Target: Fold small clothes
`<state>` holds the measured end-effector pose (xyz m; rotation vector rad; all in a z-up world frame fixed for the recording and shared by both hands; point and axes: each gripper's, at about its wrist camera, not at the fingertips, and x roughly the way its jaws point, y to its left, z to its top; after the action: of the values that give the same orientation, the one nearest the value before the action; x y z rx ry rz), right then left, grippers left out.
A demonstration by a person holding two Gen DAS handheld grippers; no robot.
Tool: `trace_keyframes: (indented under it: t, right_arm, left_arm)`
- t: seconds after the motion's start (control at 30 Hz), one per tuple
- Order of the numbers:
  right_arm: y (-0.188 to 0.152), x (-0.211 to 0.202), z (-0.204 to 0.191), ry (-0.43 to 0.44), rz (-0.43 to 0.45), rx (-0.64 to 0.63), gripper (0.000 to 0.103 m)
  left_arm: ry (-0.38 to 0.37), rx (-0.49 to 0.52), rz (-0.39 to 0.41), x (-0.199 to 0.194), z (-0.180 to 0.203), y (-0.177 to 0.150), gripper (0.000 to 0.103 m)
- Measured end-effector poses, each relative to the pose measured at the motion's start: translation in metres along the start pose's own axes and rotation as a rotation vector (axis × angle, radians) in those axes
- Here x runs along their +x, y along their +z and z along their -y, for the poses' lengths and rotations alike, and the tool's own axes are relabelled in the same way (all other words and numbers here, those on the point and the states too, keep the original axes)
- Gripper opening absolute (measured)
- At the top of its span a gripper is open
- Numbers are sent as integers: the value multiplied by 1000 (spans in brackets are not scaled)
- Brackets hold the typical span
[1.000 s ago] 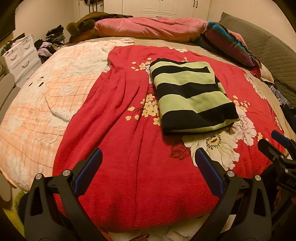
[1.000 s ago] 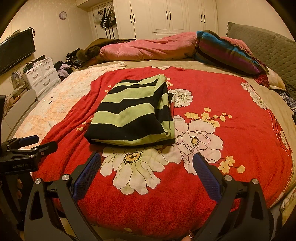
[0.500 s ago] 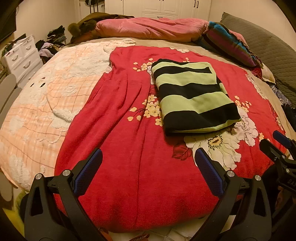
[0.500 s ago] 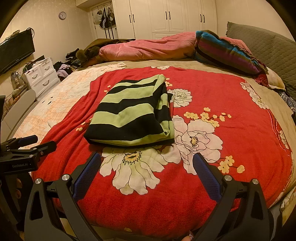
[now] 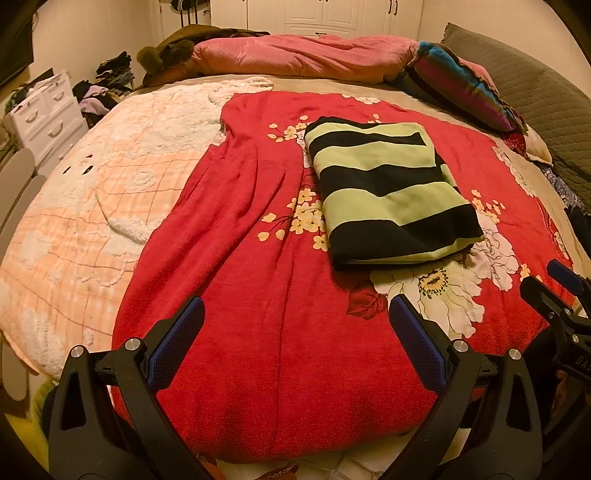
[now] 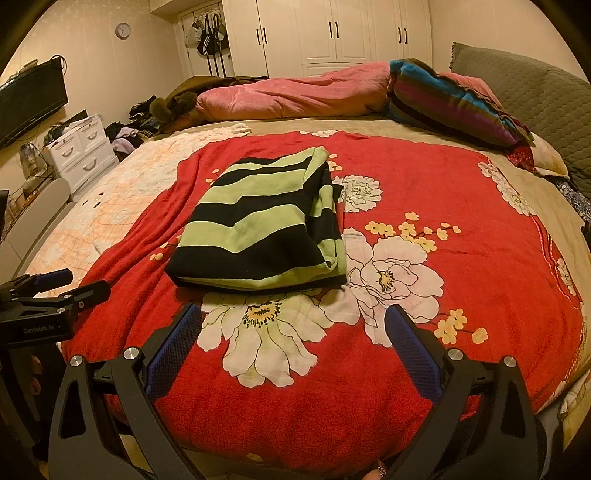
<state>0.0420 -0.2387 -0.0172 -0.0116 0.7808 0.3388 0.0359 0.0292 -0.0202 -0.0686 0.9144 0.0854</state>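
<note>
Bedroom light falls warm and yellow over a wide bed (image 5: 155,206). From the left wrist view, a red blanket with flowers (image 5: 266,295) covers the middle and right of the frame, and a pale peach quilt (image 5: 92,206) lies on the left. A folded top with green and black stripes (image 5: 388,199) rests flat on the blanket, right of centre and slightly above the middle. The left gripper (image 5: 295,328) sits low in the frame with its blue-padded fingers (image 5: 177,339) spread wide and nothing between them, well short of the top. At the right edge, part of the right gripper (image 5: 557,291) pokes in. A pink duvet (image 5: 306,55) is bunched along the top, and white drawers (image 5: 48,107) stand at upper left.

From the right wrist view, the striped top (image 6: 258,229) lies left of centre on the blanket (image 6: 443,206), its near edge above a large white flower. The right gripper (image 6: 293,332) hangs low, fingers wide apart and empty, its left fingertip close below the top's near edge. The left gripper (image 6: 70,284) shows at the left edge. White wardrobes (image 6: 347,33) line the top, and a striped cushion (image 6: 450,103) lies at upper right.
</note>
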Motion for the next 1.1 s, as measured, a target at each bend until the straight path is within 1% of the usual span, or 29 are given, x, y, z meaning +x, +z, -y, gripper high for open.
trace_keyframes:
  t: [0.47,0.73,0.83,1.0,1.1]
  right_arm:
    - [0,0,2,-2,-3,1,99]
    - [-3,1,5,-11,-10,9,99]
    - [-2,2,3,-14,-15,13,99]
    - [-1,4,7,-20,-23,30,99]
    - [-1,5,10,-16,-27,50,99]
  left_arm:
    - [36,0,2,0,2,0,94]
    - [41,3,2,0,3,1,94]
    - [30,4,-7,1,3,0,94]
    - [52,2,-41,8,1,0,94]
    - [47,-6,-49,12,-6,0,94]
